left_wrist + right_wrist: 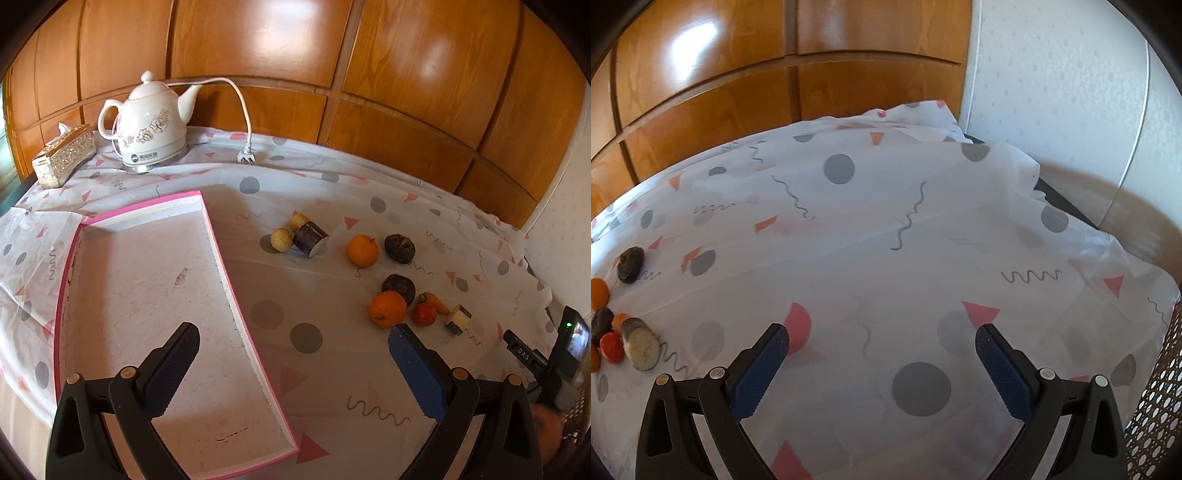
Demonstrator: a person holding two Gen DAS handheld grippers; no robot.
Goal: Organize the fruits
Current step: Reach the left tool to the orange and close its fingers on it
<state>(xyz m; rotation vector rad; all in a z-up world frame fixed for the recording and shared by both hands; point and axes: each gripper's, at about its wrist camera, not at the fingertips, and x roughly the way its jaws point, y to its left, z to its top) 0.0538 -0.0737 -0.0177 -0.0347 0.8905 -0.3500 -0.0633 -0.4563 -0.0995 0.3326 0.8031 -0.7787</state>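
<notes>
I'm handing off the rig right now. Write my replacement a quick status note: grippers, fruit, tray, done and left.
Left gripper: open, empty, hanging over the pink tray's right rim.
Right gripper: open, empty, above bare tablecloth, right of the fruit.
Tray holds nothing yet.
All fruit lies loose on the cloth: two oranges, red tomato, dark pieces and small yellow ones.
Done: nothing. Left: everything into the tray.

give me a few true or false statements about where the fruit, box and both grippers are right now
1. The pink box holds no fruit. True.
2. The left gripper grips an orange. False: it is open and holds nothing.
3. Two oranges lie on the tablecloth. True.
4. The right gripper is shut on a tomato. False: it is open over bare cloth.
5. The kettle stands inside the box. False: it stands behind it.
</notes>
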